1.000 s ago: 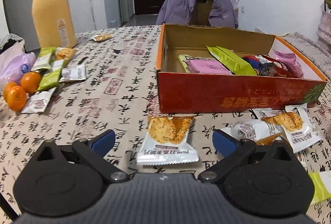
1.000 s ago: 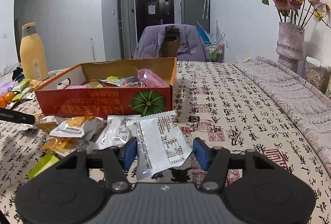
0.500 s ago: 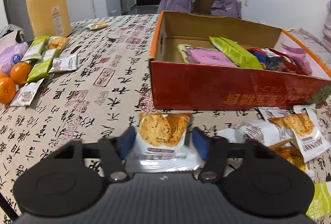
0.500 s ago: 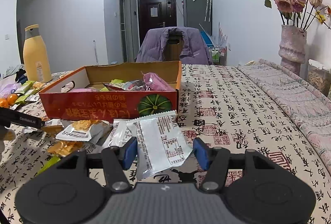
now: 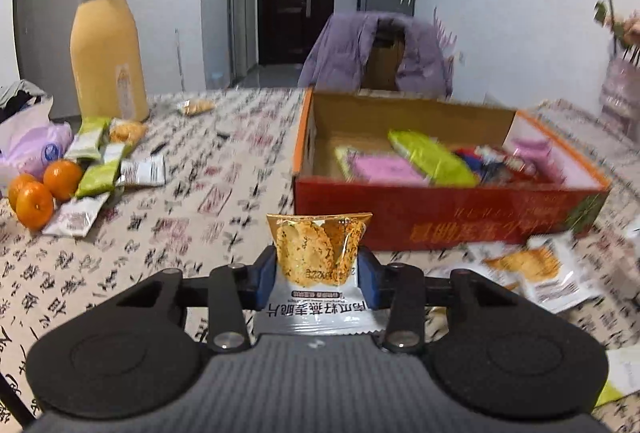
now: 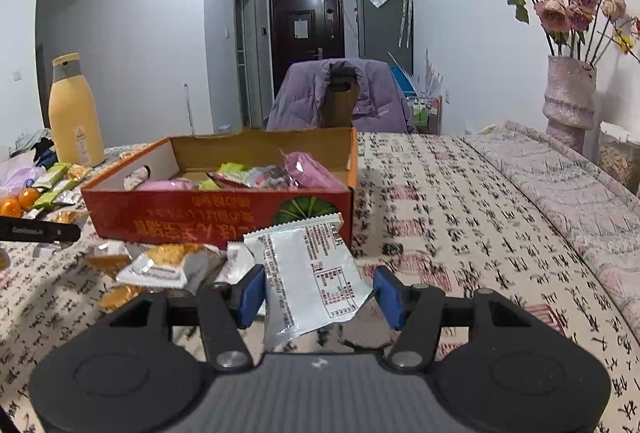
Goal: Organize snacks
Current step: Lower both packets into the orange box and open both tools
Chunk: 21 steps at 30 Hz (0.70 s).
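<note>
My left gripper (image 5: 316, 283) is shut on a white-and-orange cracker packet (image 5: 316, 253) and holds it raised above the table, just in front of the red cardboard box (image 5: 460, 221). The box holds several green, pink and red snack packets. My right gripper (image 6: 320, 291) is shut on a white snack packet (image 6: 312, 273), printed side up, held in front of the same box (image 6: 224, 217). More cracker packets (image 6: 168, 265) lie on the table before the box, left of my right gripper.
A tall yellow bottle (image 5: 106, 49) stands at the far left. Oranges (image 5: 38, 189) and green and white packets (image 5: 100, 169) lie near it, beside a plastic bag. A chair with a purple jacket (image 6: 340, 93) stands behind the table. A vase of roses (image 6: 570, 89) stands at the right.
My left gripper closed on the cracker packet and lifted it off the table. My right gripper kept hold of its white packet and rose slightly.
</note>
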Each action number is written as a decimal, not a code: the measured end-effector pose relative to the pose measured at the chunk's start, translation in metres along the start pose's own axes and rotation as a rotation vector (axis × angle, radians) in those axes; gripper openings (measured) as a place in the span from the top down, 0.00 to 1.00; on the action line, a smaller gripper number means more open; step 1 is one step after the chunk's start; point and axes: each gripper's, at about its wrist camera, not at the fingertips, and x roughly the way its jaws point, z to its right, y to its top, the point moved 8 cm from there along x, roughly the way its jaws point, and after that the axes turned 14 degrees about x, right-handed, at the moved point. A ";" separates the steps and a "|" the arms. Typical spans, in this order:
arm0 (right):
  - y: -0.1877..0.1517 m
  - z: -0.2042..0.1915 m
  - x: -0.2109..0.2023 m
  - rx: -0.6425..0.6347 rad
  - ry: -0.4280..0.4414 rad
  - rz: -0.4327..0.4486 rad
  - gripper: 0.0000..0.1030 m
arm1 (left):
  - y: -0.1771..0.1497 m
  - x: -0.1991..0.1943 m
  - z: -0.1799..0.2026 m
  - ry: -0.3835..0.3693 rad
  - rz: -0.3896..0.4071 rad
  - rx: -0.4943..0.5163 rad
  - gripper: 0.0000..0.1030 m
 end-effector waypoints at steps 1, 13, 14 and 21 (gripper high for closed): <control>0.003 -0.002 0.001 -0.002 0.004 0.005 0.44 | 0.004 -0.003 0.001 -0.003 0.014 -0.002 0.59; 0.048 -0.051 0.010 -0.074 0.068 0.090 0.44 | 0.057 -0.022 0.022 -0.045 0.154 0.016 0.59; 0.052 -0.055 0.012 -0.082 0.072 0.095 0.44 | 0.063 -0.022 0.025 -0.048 0.164 0.020 0.59; 0.081 -0.080 0.034 -0.123 0.082 0.133 0.44 | 0.098 -0.014 0.039 -0.052 0.218 0.035 0.59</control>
